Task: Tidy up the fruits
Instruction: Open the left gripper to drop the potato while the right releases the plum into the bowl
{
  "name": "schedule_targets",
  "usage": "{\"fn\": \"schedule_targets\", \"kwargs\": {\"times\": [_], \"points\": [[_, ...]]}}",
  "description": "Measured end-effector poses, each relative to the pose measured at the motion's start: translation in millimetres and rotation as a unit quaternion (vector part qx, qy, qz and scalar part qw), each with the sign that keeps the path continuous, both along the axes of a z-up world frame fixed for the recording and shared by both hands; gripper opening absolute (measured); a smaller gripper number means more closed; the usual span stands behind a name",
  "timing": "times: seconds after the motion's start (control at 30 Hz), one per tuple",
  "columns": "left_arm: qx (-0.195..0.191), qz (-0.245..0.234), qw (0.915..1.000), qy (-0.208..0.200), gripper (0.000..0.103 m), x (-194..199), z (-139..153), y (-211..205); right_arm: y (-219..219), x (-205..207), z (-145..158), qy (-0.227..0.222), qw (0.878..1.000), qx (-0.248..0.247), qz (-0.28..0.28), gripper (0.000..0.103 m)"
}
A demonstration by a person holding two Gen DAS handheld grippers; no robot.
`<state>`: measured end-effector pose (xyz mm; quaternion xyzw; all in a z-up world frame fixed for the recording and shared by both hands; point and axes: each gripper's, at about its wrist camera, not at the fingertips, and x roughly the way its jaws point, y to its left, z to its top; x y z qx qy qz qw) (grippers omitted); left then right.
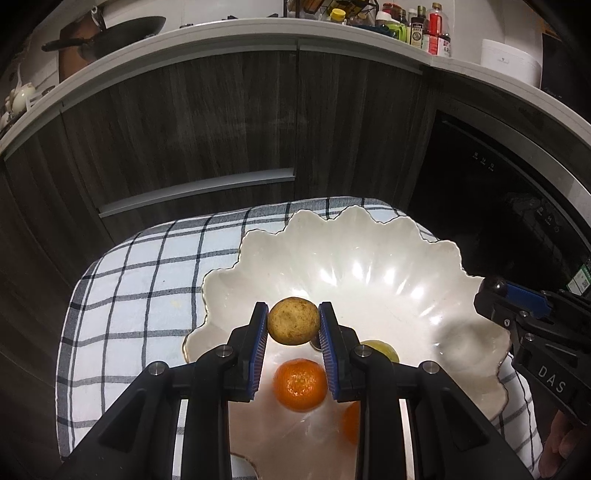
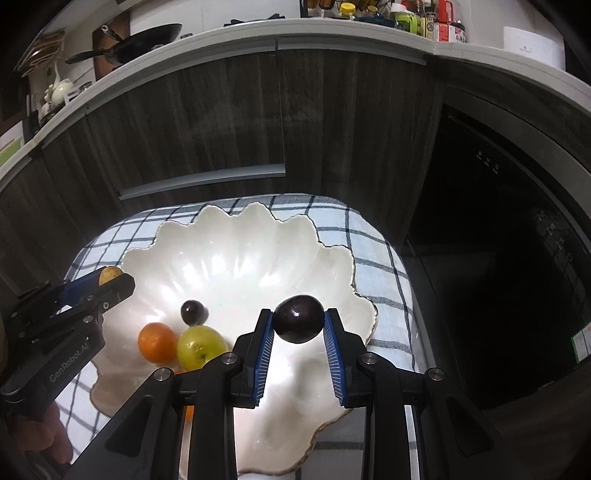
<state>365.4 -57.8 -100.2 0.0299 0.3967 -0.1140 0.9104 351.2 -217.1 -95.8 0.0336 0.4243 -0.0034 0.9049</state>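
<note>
Already both grippers are carrying fruit over the dish, so the sorting is looking well underway. Nearest in the left wrist view, the left gripper (image 1: 293, 326) is clamping a tan, speckled round fruit (image 1: 293, 320) between its blue pads, holding it in the air above the near part of the white scalloped bowl (image 1: 369, 236). Nearest in the right wrist view, the right gripper (image 2: 298, 325) is pinching a dark purple plum (image 2: 298, 324) in the same way, hanging over the bowl's near right side.

Just beyond the fingertips, four pieces are already lying inside the bowl: an orange mandarin (image 2: 157, 342), a yellow-green fruit (image 2: 201, 347) touching it, a small dark round fruit (image 2: 192, 312) just behind those two, and a second orange piece (image 1: 351, 421) half hidden behind the left gripper's finger. All of them are sitting low on the bowl's near left slope; the far half of the bowl is lying bare.

Farther out, the bowl is resting on a blue-and-white checked cloth (image 1: 147, 280), and no loose fruit is showing on the visible part of that cloth. Behind it are dark wood cabinet fronts (image 1: 221, 122) and a counter with a black pan (image 1: 107, 37) and bottles (image 1: 424, 26).

Judging from this, most of the job is done: what is left is lowering and releasing these two held fruits into the bowl. Whether more fruit is waiting out of view cannot be told.
</note>
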Motion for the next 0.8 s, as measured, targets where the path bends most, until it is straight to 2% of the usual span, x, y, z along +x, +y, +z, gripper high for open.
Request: {"fn": "schedule_targets", "kwargs": {"times": [0.37,0.43,0.5,0.6,0.67,0.73,0.8], "points": [[0.003,0.007,0.9997,0.025,0.030,14,-11,-2,-4,14,-11,0.029,1.000,0.006,-0.007,0.029],[0.008,0.007,0.9997,0.020,0.038,12,-9,-3,-5,16,-11,0.030,1.000,0.007,-0.008,0.030],[0.010,0.012,0.9998,0.014,0.055,10,-7,-2,-5,16,-10,0.029,1.000,0.005,-0.010,0.030],[0.009,0.018,0.9998,0.007,0.062,8,-2,0,-6,19,-11,0.041,0.999,0.004,-0.014,0.032],[0.011,0.021,0.9997,0.006,0.068,7,0,1,-7,18,-11,0.040,0.999,0.006,-0.018,0.047],[0.013,0.023,0.9997,-0.002,0.071,4,3,2,-8,15,-6,0.028,0.999,0.006,-0.027,0.068],[0.015,0.026,0.9995,-0.005,0.078,3,6,3,-9,13,-1,0.017,0.999,0.002,-0.034,0.075]]}}
